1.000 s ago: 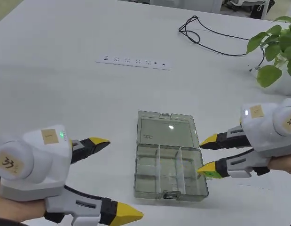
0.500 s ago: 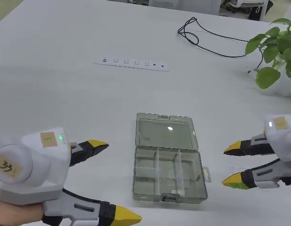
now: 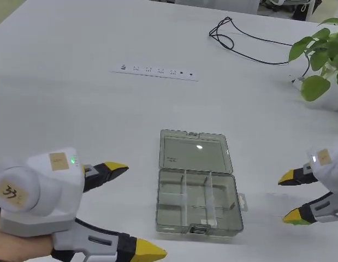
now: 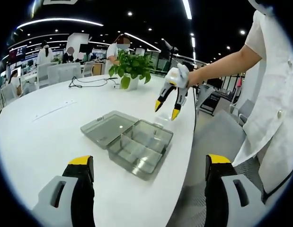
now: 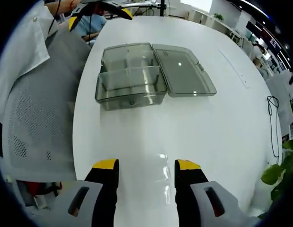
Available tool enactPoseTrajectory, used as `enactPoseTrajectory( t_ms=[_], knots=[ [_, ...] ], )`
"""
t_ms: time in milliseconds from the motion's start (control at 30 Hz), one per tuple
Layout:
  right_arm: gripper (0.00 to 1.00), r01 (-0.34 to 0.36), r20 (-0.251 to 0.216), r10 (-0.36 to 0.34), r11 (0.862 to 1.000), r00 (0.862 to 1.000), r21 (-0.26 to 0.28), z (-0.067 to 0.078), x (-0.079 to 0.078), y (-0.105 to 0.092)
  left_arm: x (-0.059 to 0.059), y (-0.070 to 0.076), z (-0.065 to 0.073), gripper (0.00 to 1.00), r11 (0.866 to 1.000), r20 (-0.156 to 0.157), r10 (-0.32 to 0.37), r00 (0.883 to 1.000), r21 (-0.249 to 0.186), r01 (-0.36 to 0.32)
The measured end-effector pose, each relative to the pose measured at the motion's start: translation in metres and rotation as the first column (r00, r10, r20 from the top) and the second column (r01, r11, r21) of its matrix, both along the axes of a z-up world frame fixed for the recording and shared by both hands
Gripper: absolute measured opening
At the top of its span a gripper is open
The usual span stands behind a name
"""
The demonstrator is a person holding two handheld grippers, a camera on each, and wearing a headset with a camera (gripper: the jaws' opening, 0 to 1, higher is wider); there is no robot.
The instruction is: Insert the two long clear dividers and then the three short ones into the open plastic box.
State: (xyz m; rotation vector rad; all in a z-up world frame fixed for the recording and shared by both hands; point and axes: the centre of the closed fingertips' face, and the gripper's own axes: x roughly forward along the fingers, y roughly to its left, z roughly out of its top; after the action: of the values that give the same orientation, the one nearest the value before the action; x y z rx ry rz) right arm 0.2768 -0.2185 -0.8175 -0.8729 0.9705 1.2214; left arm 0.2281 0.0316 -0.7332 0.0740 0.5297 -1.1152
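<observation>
The open plastic box [image 3: 195, 154] is seen on the white bench [image 3: 76, 109], with clear dividers [image 3: 209, 197] seated inside; the left gripper [image 3: 144, 209] is held beside it, the right gripper [image 3: 282, 199] opposite; both pairs of fingers are spread, nothing grasped.

Left gripper [image 3: 140, 210]: white housing, grey underside, black fingers [image 3: 95, 177], yellow tips. Green light [image 3: 72, 159] lit on top. Square tan sticker [image 3: 58, 160] beside it. Round tan label [image 3: 10, 192] hand-marked "33". Right gripper [image 3: 286, 197]: same white body, second tan sticker [image 3: 323, 157], black-and-yellow fingers. Person wears white short-sleeved garment [image 4: 267, 71], buttoned front.
</observation>
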Motion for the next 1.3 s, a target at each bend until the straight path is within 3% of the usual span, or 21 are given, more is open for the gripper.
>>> enactPoseTrajectory(
  t_ms=[267,533,867,1300],
  knots=[
    [0.46,-0.085,-0.005,0.085,0.991,0.996,-0.106,-0.026,0.003,-0.014,0.001,0.000,0.000,1.00,1.000,-0.007,0.002,1.000,0.001,-0.002],
    [0.43,-0.143,0.003,0.145,0.977,0.989,-0.157,-0.039,0.009,-0.023,0.002,0.000,0.001,1.00,1.000,-0.008,0.004,1.000,-0.003,-0.004],
    [0.36,-0.154,-0.038,0.150,0.977,0.988,-0.150,-0.040,0.005,-0.025,0.003,0.001,0.001,1.00,1.000,-0.007,0.008,1.000,-0.004,-0.008],
    [0.33,-0.137,-0.036,0.133,0.978,0.990,-0.155,-0.040,0.007,-0.026,0.002,0.000,0.001,1.00,1.000,-0.004,0.006,1.000,-0.006,-0.006]
  ],
)
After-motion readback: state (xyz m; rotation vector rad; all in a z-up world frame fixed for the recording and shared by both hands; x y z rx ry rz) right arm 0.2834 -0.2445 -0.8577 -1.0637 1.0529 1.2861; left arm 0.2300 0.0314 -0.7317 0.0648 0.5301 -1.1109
